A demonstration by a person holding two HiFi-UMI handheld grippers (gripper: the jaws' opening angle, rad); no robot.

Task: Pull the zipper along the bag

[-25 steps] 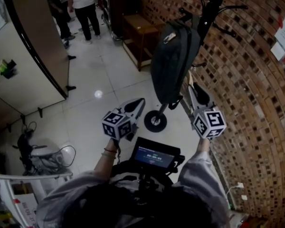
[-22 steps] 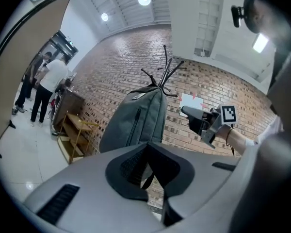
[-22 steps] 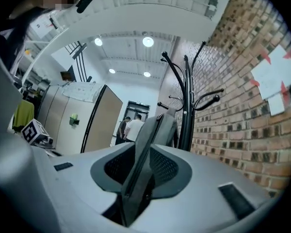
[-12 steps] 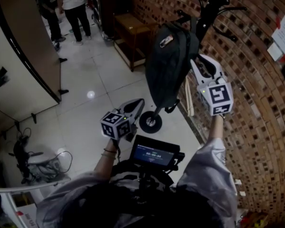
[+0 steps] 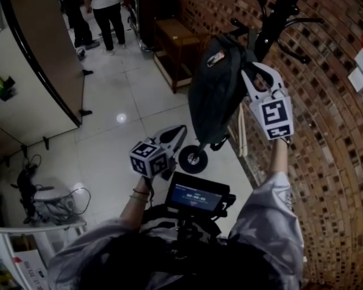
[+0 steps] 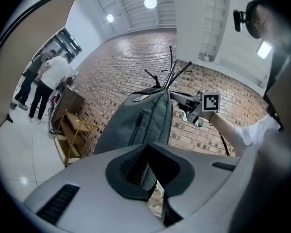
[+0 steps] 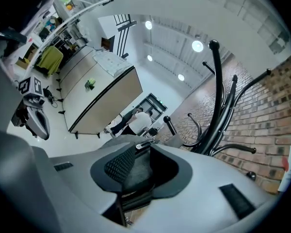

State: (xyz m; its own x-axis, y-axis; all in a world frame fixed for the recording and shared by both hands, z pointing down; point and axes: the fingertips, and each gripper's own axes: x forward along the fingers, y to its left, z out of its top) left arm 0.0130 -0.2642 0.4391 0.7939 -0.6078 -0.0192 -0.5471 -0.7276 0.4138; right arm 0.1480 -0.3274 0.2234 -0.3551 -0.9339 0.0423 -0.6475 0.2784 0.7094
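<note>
A dark grey backpack (image 5: 216, 89) hangs from a black coat stand (image 5: 277, 14) in front of the brick wall. My right gripper (image 5: 249, 72) is raised to the bag's top right edge; its jaws stand open, with the bag's top fabric (image 7: 136, 169) between the pads and a metal zipper pull (image 7: 144, 143) just beyond the tips. My left gripper (image 5: 176, 132) hangs lower, left of the bag's bottom, open and apart from the bag (image 6: 136, 125). The left gripper view also catches the right gripper (image 6: 193, 109) by the bag's upper right side.
A scooter wheel (image 5: 192, 159) stands on the tiled floor under the bag. A wooden shelf unit (image 5: 175, 41) stands against the brick wall (image 5: 327, 138) behind it. People (image 5: 106, 5) stand at the far end. A brown partition panel (image 5: 45, 71) runs along the left.
My right gripper has risen from beside the bag's lower end to its top right edge. The left gripper has stayed about where it was.
</note>
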